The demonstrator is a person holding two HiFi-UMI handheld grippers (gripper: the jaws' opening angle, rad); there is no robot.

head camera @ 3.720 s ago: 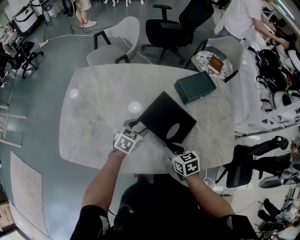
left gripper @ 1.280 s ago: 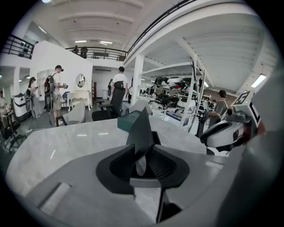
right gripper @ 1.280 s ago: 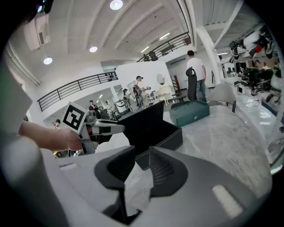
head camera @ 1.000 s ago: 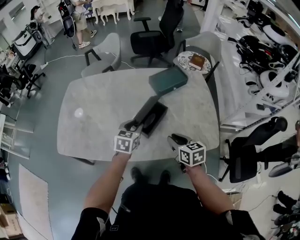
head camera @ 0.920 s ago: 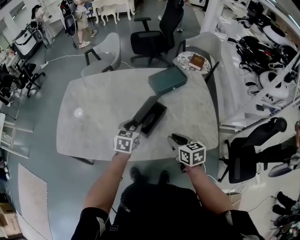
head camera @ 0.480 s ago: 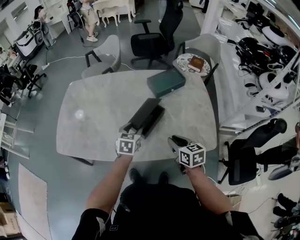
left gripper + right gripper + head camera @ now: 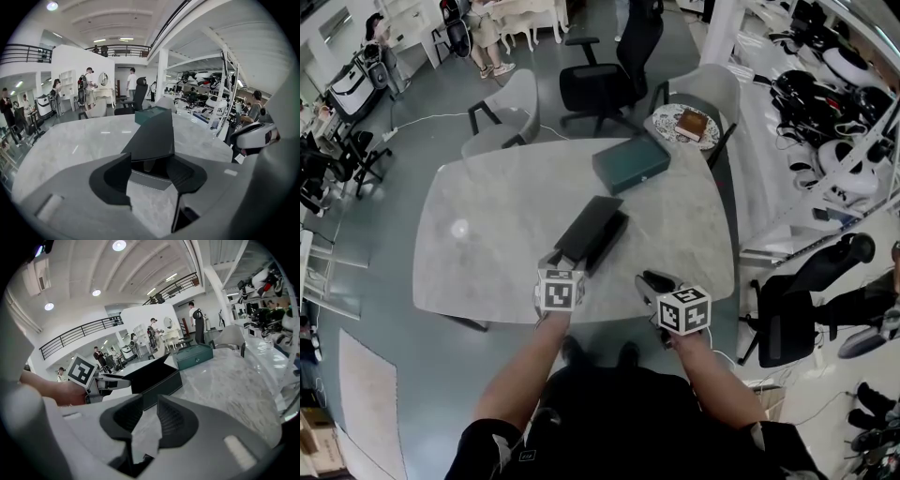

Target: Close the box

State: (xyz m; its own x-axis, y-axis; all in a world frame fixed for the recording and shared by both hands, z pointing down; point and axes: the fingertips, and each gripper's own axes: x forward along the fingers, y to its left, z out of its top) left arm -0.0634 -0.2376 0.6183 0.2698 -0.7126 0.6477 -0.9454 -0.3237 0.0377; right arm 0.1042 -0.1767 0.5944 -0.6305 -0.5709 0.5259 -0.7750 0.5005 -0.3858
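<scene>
From the head view, I see the black box (image 7: 592, 232) lying near the middle of the marble table (image 7: 487, 216), a little toward my edge, with its long side running away from me to the right. Its lid sits low over the body but does not look fully seated. A green box (image 7: 630, 163) rests closed farther back, well apart from it. My left gripper (image 7: 558, 262) is just at the near end of the black box. My right gripper (image 7: 652, 279) hovers near the table edge, to the right of the box and clear of it.

In the left gripper view, the jaws of the left gripper (image 7: 150, 161) stand wide and are opening. The near end of the black box (image 7: 152, 133) shows between them, its lid sloping up away from the camera with a dark gap beneath it. The pads do not press on it. The green box (image 7: 152, 114) peeks out behind the lid.

In the right gripper view, the right gripper (image 7: 146, 404) has only a narrow gap between its jaws, with bare table (image 7: 225, 380) showing through and nothing held. Ahead, the black box (image 7: 157, 378) has its lid tilted up a little on the right side. The left gripper (image 7: 108, 380) sits at the box's left end, and the green box (image 7: 199, 356) lies beyond.
</scene>
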